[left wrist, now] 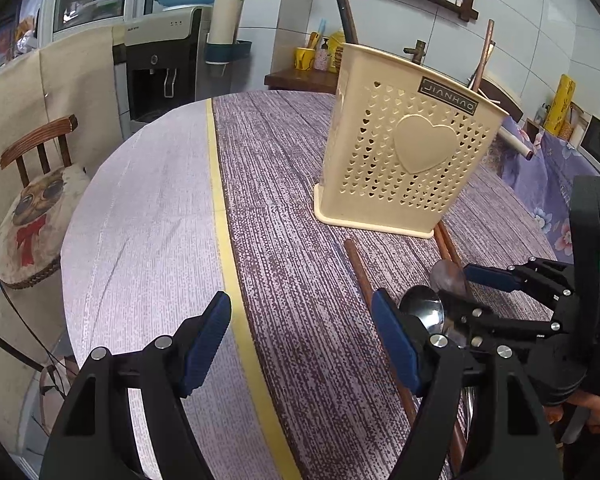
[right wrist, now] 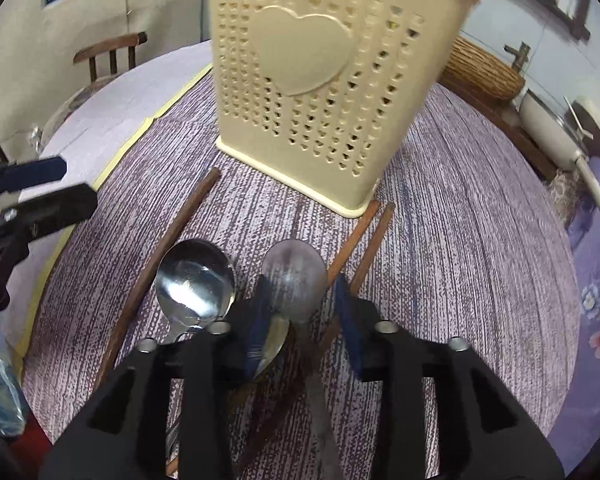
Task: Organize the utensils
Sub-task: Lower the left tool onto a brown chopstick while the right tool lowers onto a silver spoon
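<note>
Looks like the grab-a-spoon step of tidying up. The right gripper (right wrist: 304, 320) sits low in the middle of the right wrist view, jaws spread on either side of the dull spoon (right wrist: 296, 280), blue pads flanking the neck just under the bowl. I can't tell whether the pads touch the metal, but it doesn't read as a firm pinch, so I'd call the fingers open around it and not gripping. The left gripper (left wrist: 300, 344) hovers at the bottom of the left wrist view with its jaws wide apart and nothing between them.

The dull spoon lies on the purple tablecloth (right wrist: 480, 240) in the lower centre of the frame. Its bowl points up-frame toward the cream utensil holder (right wrist: 320, 92), and its handle runs down between the fingers, so the long axis is roughly vertical in the frame, leaning a bit right at the bottom. A shiny spoon (right wrist: 196, 280) lies just beside it on the left, same heading. Brown chopsticks (right wrist: 168, 248) lie scattered around them, one at left and a pair (right wrist: 368, 236) at right reaching toward the holder's base.

Next move, I'd guess: close on the neck, lift, tip the spoon upright and drop it into the holder without snagging its shiny neighbour.
</note>
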